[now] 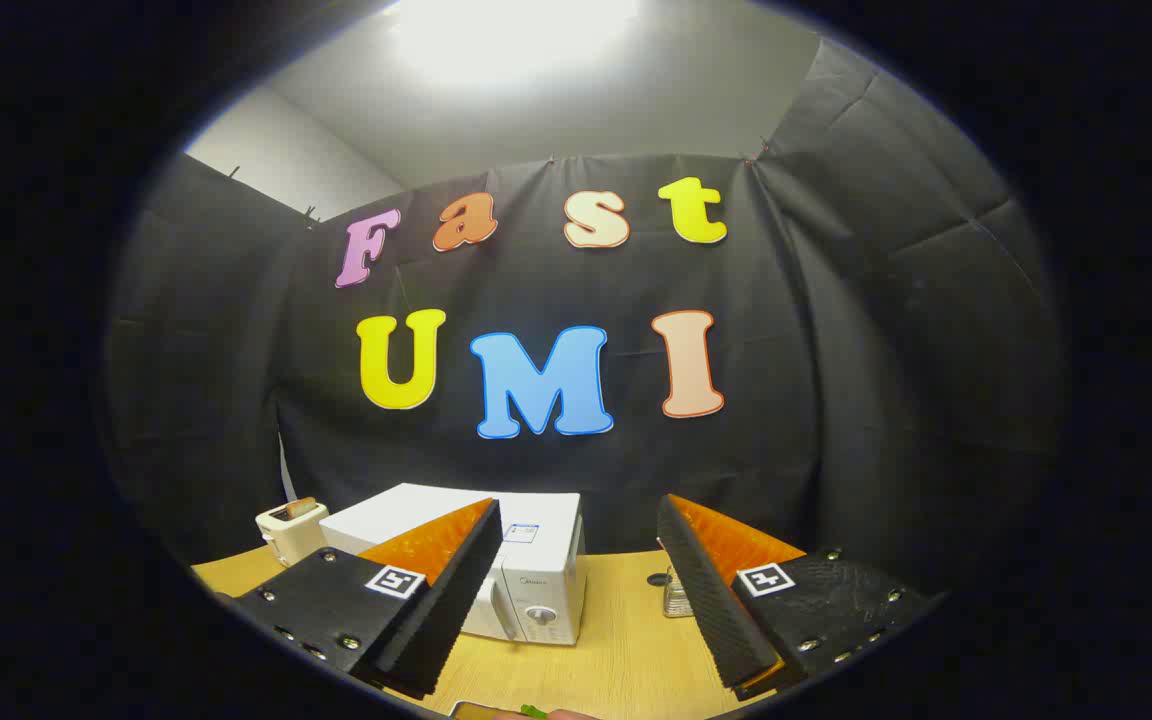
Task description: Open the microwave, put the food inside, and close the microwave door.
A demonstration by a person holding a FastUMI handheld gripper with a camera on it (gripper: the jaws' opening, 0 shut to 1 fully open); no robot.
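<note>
The gripper (576,590) has two wedge-shaped fingers (451,600), orange on the outer faces with black ribbed pads on the inner ones. Each sits on a black plate with silver screws and a square black-and-white marker (395,580).

The gripper (576,590) hangs above the wooden surface (626,640), fingers (456,590) spread wide with nothing between them. Beyond them a white microwave (526,570) stands, door closed, a toaster (291,530) near its far side.
</note>
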